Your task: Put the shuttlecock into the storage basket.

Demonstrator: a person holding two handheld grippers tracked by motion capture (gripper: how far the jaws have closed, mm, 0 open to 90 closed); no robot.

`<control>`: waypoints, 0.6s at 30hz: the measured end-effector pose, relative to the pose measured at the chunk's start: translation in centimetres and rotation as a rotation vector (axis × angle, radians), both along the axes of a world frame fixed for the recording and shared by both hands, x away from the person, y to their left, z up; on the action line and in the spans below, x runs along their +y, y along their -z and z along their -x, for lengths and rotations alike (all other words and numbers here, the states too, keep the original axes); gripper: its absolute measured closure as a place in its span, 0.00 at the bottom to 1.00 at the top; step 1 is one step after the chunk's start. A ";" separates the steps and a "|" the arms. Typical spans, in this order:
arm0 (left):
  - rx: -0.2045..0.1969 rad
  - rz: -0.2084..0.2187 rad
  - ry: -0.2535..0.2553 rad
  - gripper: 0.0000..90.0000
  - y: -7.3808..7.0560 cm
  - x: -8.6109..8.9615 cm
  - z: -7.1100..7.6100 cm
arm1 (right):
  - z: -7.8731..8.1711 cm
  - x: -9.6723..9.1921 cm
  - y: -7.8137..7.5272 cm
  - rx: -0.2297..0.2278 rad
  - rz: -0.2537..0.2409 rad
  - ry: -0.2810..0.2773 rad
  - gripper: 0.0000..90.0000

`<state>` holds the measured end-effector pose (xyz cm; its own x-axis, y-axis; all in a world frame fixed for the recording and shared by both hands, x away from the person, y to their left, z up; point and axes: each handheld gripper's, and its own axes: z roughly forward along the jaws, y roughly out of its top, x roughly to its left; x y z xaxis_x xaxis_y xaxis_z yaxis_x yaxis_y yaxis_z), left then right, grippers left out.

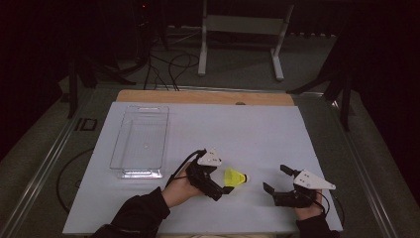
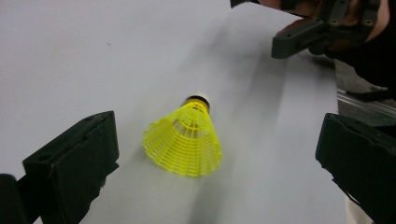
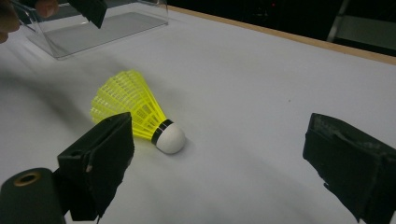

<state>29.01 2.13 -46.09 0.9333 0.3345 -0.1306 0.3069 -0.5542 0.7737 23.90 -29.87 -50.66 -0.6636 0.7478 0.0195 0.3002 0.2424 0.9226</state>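
Both tongs gape wide, empty: left gripper (image 1: 218, 181) just beside the yellow mesh-skirted shuttlecock (image 1: 235, 178) lying on the white table (image 1: 257, 134), right gripper (image 1: 275, 179) near. Right gripper view reveals its white cork tip (image 3: 170, 139).

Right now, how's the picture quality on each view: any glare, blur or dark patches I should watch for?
High view: room dark beyond the table, glare on the clear tray. Left gripper view: shuttlecock sharp, near jaws soft, right gripper blurred. Right gripper view: shuttlecock crisp, soft shadows across the sheet, tray dim at the top left.
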 end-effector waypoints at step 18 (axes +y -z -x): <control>0.074 -0.129 -0.010 0.00 0.7 -1.8 0.2 | 0.0 0.1 0.0 0.007 0.002 0.000 0.10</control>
<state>28.80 0.35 -46.79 0.9193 0.3622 -0.1542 0.3664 -0.6442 0.6714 23.91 -29.81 -50.70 -0.6633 0.7480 0.0225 0.3069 0.2445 0.9198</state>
